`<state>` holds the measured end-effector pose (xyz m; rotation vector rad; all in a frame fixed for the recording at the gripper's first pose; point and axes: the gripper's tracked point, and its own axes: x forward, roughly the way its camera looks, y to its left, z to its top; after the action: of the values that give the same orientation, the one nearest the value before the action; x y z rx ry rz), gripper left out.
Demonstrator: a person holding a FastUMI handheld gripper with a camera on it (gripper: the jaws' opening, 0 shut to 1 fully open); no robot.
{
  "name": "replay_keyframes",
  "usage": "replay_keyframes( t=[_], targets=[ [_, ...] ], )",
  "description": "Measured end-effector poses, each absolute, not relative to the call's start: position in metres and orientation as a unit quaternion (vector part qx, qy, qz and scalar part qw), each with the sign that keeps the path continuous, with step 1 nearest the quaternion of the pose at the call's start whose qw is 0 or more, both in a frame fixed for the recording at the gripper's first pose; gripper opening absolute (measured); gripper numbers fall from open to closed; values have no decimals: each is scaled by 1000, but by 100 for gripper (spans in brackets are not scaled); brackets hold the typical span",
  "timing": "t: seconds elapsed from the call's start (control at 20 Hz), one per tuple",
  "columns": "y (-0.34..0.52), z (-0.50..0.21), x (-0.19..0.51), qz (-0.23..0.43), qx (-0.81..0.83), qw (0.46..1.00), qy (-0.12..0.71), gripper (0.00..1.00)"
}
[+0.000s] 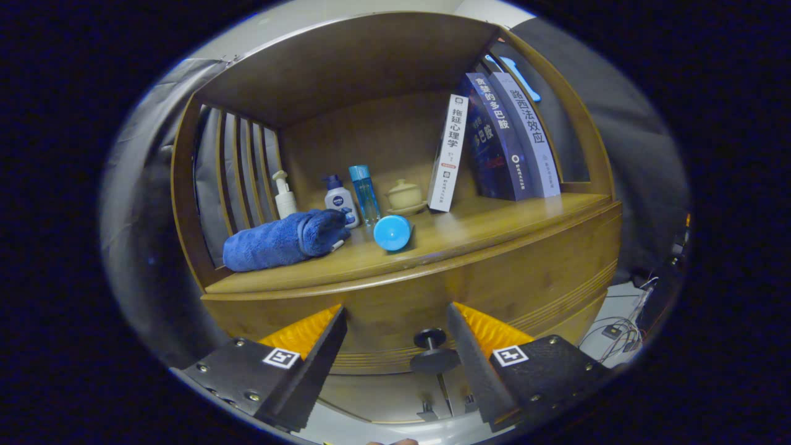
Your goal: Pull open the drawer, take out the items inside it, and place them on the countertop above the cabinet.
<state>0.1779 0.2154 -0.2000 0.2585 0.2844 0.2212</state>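
Observation:
The wooden cabinet's drawer front [383, 337] faces me just below the countertop [494, 222] and looks shut. Its dark round knob [432, 347] sits between my fingers, close to the right one. My gripper [395, 309] is open and holds nothing, with its fingertips near the drawer front. On the countertop lie a rolled blue towel [284, 241] and a round blue item [392, 233] beside it.
At the back of the countertop stand a white pump bottle [285, 196], a white bottle with a blue cap [340, 199], a clear blue bottle [365, 194] and a lidded ceramic cup [405, 195]. Three books [494, 142] lean at the right. Cables [618, 330] lie on the floor right of the cabinet.

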Motion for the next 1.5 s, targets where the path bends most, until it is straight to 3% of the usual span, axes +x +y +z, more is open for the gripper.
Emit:
replay_keyframes(
  t=[0.8, 1.15, 1.5],
  targets=[
    [215, -196, 174, 107, 96, 976, 163, 98],
    [209, -162, 138, 116, 72, 976, 170, 98],
    [187, -83, 84, 113, 37, 987, 107, 98]
  ],
)
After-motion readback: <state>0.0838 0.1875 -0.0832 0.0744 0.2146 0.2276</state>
